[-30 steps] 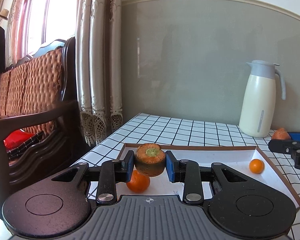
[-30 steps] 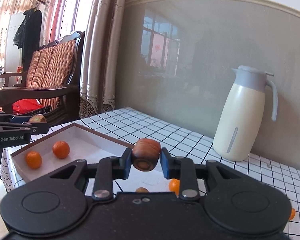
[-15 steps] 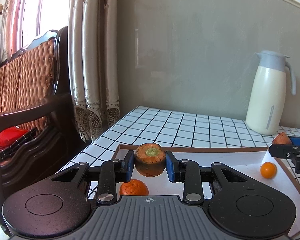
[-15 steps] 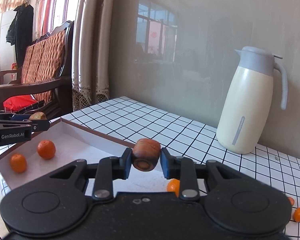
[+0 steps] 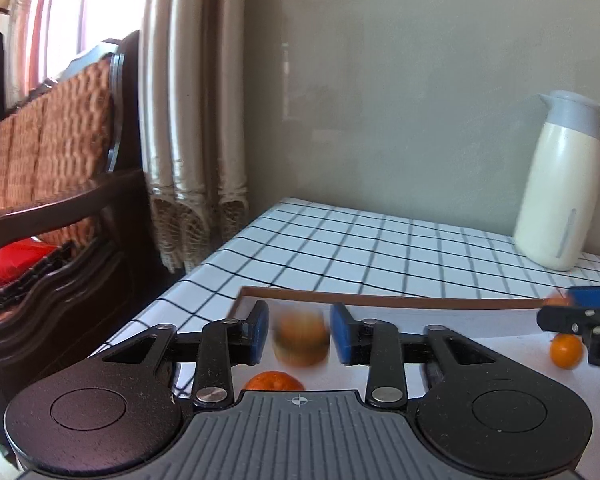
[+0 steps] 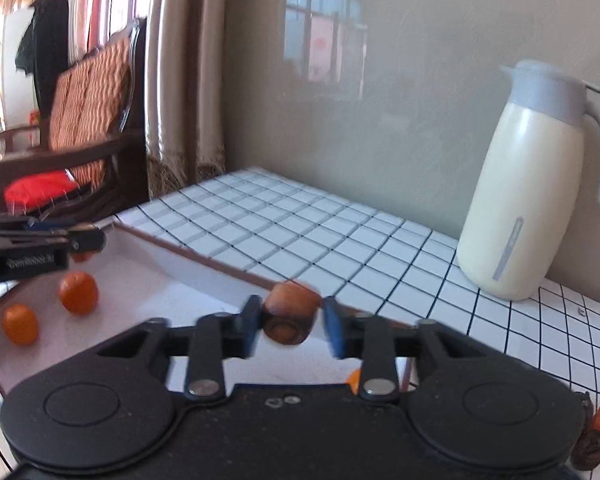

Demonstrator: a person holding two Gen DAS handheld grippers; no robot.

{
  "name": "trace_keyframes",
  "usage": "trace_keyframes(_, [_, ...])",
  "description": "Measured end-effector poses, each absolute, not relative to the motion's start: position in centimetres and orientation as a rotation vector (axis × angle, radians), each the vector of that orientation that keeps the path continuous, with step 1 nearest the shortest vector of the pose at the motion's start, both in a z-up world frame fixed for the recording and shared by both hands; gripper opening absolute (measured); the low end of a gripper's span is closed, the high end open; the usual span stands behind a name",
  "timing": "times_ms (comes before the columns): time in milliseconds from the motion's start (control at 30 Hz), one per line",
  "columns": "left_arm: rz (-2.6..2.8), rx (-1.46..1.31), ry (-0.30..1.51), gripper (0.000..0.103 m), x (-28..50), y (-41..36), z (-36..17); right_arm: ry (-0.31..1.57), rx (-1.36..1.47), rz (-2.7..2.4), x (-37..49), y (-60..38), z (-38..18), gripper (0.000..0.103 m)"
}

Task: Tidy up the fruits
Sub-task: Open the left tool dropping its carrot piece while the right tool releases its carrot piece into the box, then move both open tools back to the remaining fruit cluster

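Both of our hand-held grippers, left and right, have just been opening, pads apart around their fruit. Each brown-orange fruit is dropping, blurred, over the white tray on the checked bench; ours could bounce, roll, or strike the near tangerine.

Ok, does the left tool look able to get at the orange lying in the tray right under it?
Probably, once its load clears: the left tool has just been opening its jaws, with a blurred fruit loose between them, just above that orange. The tray is otherwise open there.
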State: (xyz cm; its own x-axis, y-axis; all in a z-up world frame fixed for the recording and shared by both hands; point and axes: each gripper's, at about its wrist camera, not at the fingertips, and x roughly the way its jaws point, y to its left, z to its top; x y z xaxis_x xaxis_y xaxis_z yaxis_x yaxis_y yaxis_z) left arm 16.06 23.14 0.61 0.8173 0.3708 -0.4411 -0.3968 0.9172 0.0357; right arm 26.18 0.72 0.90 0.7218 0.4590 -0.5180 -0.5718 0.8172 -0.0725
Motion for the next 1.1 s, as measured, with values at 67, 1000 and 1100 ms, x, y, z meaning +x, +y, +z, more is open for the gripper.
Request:
trace_keyframes(67, [0.437,-0.037,0.396,0.103,15.1,22.9,0.8,0.42,-0.199,0.53,25.6,-0.1,1.2,0.097])
trace_keyframes(1000, [0.335,-0.006,0.357,0.103,12.4,16.7,2.3,0.381,-0.164,0.42,22.7,-6.2,2.4,0.097])
trace_keyframes(1100, [0.299,0.005,0.365,0.103,12.9,14.8,2.3,0.383,-0.15,0.383,22.7,-8.2,2.5,0.097])
